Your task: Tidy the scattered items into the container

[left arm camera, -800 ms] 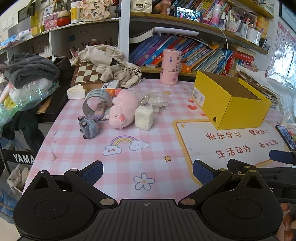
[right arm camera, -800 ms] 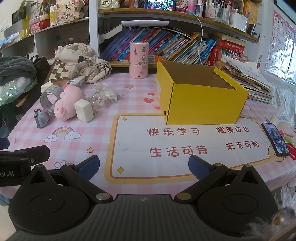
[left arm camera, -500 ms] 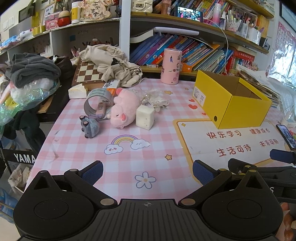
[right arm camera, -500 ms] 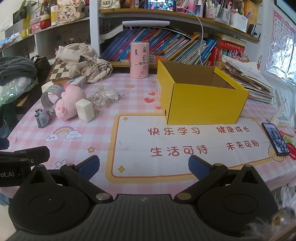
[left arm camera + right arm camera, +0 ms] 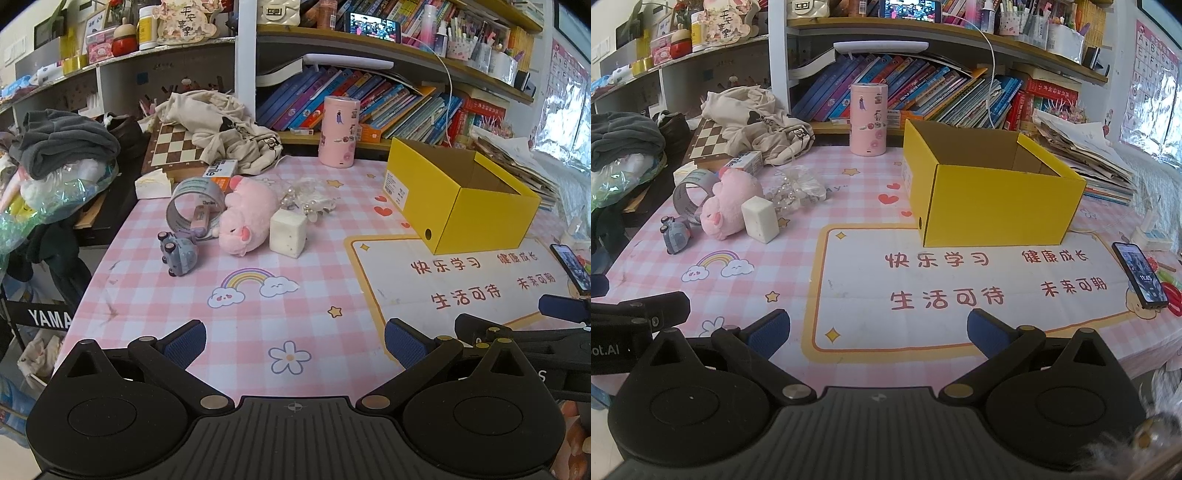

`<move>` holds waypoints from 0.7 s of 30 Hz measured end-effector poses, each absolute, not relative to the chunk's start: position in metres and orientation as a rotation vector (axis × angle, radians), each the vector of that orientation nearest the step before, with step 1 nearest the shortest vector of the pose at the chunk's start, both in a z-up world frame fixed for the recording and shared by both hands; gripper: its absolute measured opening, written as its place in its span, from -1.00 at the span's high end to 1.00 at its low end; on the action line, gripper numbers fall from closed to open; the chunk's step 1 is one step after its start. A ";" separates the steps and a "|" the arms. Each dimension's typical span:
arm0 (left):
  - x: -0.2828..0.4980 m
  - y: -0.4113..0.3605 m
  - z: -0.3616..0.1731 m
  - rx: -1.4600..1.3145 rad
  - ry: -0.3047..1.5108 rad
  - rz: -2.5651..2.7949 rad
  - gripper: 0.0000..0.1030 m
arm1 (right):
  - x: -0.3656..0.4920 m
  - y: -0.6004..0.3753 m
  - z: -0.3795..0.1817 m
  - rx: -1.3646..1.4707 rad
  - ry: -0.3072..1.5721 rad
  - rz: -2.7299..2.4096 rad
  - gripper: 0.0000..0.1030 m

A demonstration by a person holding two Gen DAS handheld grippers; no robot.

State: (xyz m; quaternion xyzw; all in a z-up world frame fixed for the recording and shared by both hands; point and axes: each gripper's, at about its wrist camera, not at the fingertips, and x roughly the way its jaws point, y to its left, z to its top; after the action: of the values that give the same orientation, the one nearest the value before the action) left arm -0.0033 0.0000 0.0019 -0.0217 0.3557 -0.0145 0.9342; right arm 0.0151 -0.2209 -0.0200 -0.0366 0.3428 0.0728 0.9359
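An empty yellow cardboard box (image 5: 476,214) (image 5: 993,206) stands open on the pink checked tablecloth. Left of it lies a cluster: a pink plush pig (image 5: 245,218) (image 5: 729,203), a white cube (image 5: 288,232) (image 5: 760,218), a grey toy car (image 5: 179,253) (image 5: 676,232), a grey tape roll (image 5: 188,201) (image 5: 687,192) and a clear bag of beads (image 5: 308,197) (image 5: 796,188). My left gripper (image 5: 293,339) hovers open over the near table edge, well short of the cluster. My right gripper (image 5: 877,328) is open over the white mat, in front of the box.
A pink cylinder tin (image 5: 339,132) stands behind the box. A phone (image 5: 1141,275) lies at the right edge. A chessboard (image 5: 173,147) and crumpled beige cloth (image 5: 218,129) sit at the back left, below bookshelves. Piled clothes (image 5: 62,144) crowd the left side.
Both grippers have drifted slightly forward toward the table items; their jaws stay wide. Nothing on the table has moved.
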 end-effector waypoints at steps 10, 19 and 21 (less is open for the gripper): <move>-0.001 0.000 0.002 -0.046 0.731 -0.029 -1.00 | 0.017 -0.221 -0.021 -0.076 0.703 0.150 -1.00; -0.003 0.001 0.000 -0.048 0.727 -0.028 -1.00 | 0.017 -0.219 -0.022 -0.077 0.705 0.152 -1.00; -0.003 0.002 0.000 -0.050 0.727 -0.026 -1.00 | 0.017 -0.218 -0.022 -0.079 0.706 0.153 -1.00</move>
State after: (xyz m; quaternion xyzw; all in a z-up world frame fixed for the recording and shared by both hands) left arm -0.0028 0.0021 0.0001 -0.0242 0.3554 -0.0129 0.9343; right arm 0.0173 -0.2178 -0.0220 -0.0384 0.3452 0.0750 0.9348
